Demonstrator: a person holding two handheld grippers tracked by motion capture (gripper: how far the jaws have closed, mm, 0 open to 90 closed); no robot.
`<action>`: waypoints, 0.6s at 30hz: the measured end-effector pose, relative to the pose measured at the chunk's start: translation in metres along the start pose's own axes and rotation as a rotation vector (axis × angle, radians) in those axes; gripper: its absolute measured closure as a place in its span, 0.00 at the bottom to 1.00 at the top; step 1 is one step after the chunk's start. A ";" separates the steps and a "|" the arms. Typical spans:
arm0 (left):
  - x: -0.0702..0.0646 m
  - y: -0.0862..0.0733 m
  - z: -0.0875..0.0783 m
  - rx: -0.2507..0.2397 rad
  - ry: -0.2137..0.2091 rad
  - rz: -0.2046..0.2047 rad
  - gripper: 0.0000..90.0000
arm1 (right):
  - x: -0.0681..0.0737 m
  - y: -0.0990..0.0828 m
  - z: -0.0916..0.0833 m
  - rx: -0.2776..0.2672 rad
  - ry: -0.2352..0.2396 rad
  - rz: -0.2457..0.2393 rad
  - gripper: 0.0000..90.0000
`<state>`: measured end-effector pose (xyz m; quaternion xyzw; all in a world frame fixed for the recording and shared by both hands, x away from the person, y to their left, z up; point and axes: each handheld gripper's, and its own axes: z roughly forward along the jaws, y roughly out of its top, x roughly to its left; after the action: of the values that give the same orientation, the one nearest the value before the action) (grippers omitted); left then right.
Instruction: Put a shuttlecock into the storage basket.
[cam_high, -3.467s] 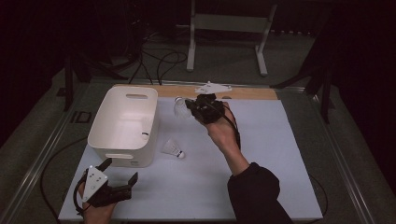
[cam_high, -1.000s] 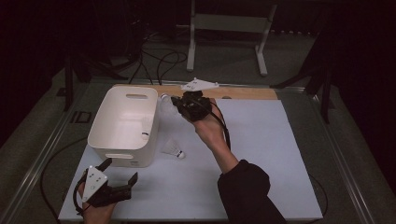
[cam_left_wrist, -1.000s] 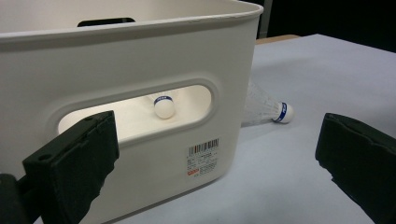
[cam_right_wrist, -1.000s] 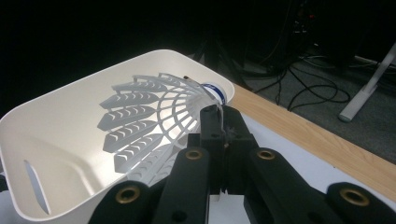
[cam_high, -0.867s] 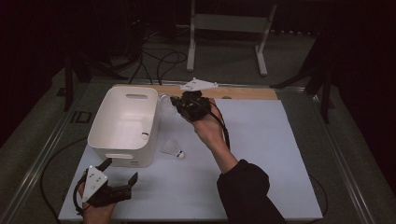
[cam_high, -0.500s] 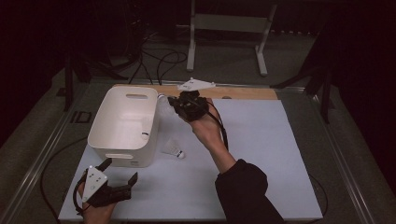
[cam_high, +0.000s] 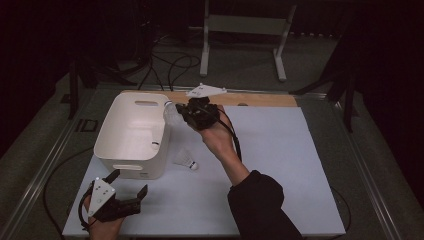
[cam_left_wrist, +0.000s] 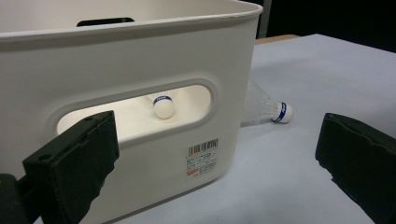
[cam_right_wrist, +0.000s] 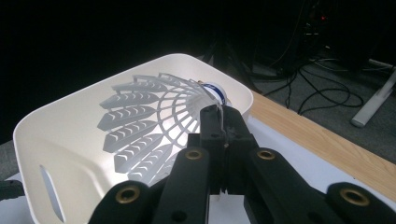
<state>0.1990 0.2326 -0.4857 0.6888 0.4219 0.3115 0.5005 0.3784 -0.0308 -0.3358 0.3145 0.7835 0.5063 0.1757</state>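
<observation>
- The right gripper (cam_high: 186, 113) is clamped on a white shuttlecock (cam_high: 172, 113); in the right gripper view the jaws press together on the edge of the shuttlecock's skirt (cam_right_wrist: 154, 126).
- The held shuttlecock sticks out from the jaw tips toward the white bin (cam_high: 112, 131), with its blue-banded cork end away from the person. In the high view it sits at the bin's right rim, near the far right corner.
- In the right gripper view the skirt fans out to the left of the jaws, in front of the bin's open interior.
- The left gripper (cam_high: 129, 197) rests near the table's front left corner, jaws wide apart and holding nothing. In the left gripper view its two pads (cam_left_wrist: 79, 161) frame the bin's near wall and handle slot.
- A second shuttlecock (cam_high: 186, 160) lies on its side on the white table surface (cam_high: 280, 165), just beside the bin's right wall and well apart from both grippers.
- A third shuttlecock (cam_left_wrist: 163, 105) lies inside the bin, seen through the handle slot in the left gripper view.
</observation>
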 end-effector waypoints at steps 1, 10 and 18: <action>0.000 0.000 0.000 0.000 0.000 0.000 0.00 | 0.001 0.000 0.000 0.001 0.002 0.004 0.99; 0.000 0.000 0.000 0.000 -0.001 0.000 0.00 | 0.005 0.002 0.003 -0.002 0.007 -0.007 0.99; 0.000 0.000 0.000 -0.001 0.000 -0.001 0.00 | 0.009 0.003 0.005 -0.005 0.015 -0.007 0.99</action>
<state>0.1989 0.2329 -0.4855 0.6882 0.4222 0.3115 0.5011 0.3755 -0.0204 -0.3346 0.3078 0.7846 0.5098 0.1723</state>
